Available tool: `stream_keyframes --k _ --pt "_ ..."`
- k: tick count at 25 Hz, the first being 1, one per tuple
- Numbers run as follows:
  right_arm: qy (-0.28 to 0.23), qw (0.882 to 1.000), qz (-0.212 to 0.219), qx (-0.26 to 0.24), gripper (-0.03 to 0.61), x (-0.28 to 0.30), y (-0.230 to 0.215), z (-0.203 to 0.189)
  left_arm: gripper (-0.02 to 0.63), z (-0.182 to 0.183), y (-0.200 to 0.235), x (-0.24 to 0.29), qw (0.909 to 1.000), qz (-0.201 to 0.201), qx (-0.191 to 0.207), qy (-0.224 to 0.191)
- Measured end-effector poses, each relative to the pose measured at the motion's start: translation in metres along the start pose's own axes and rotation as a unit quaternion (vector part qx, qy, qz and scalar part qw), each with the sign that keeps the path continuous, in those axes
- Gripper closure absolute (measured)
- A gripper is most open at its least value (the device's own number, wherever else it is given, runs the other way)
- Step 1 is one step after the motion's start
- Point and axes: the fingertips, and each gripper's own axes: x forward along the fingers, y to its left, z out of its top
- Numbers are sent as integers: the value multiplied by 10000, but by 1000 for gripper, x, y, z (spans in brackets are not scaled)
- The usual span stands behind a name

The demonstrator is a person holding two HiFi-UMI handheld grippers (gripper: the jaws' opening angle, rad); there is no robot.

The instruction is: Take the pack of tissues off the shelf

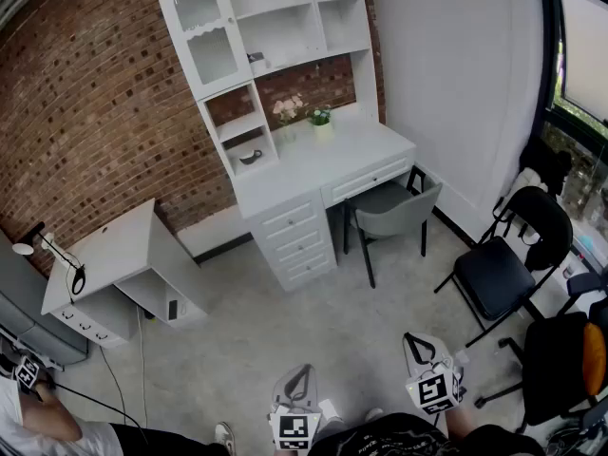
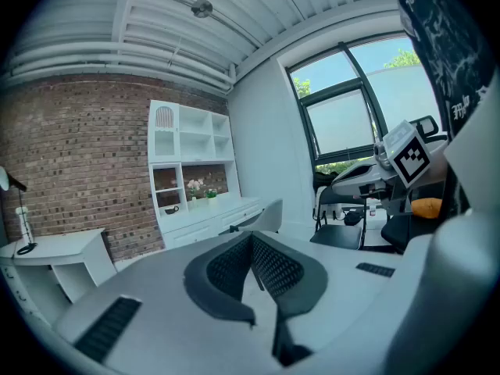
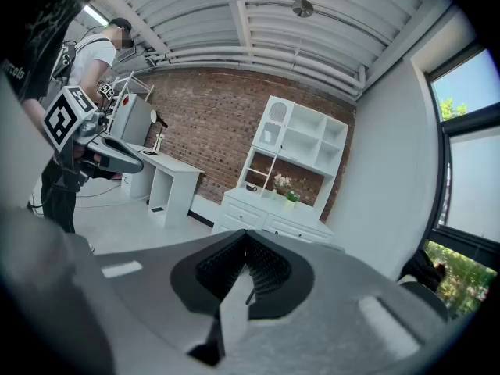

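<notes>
Your pack looks like the small grey thing (image 1: 256,61) on the shelf's (image 1: 285,27) middle ledge, though it is too small to confirm. Your left gripper (image 1: 298,376) and right gripper (image 1: 419,342) hang well apart from it, both with jaws pressed together and empty.

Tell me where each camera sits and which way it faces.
Head view: on the person's head, tilted steeply down at floor and white shelf desk; left gripper and right gripper show at bottom.
Left gripper view: on the left gripper, looking along its shut fingers at that desk; right gripper shows at right.
Right gripper view: on the right gripper, looking along its shut fingers at the desk; left gripper shows at left.
Shared: all three see the shelf desk.
</notes>
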Motion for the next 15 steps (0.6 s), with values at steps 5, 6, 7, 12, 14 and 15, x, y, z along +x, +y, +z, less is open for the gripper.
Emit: stream_keyframes --k 5,6,7,12,14,15 --pt "-91 9999 -84 -118 574 0 -11 2 606 12 -3 7 9998 16 188 -108" --pt "-98 9998 -92 -121 574 0 -12 0 606 12 -4 8 9997 11 225 -99" --pt "-99 9998 -100 -134 574 0 -13 -1 604 11 -5 10 9996 15 241 -109" --pt "-90 9998 -82 -166 574 3 -18 -2 606 19 -8 17 9995 -21 253 -203" --pt "-176 9998 -54 -121 574 5 -20 1 604 21 -10 18 9995 -8 231 -224" --pt "-232 9996 -41 -123 574 7 -19 3 606 21 -8 18 9995 13 226 -228"
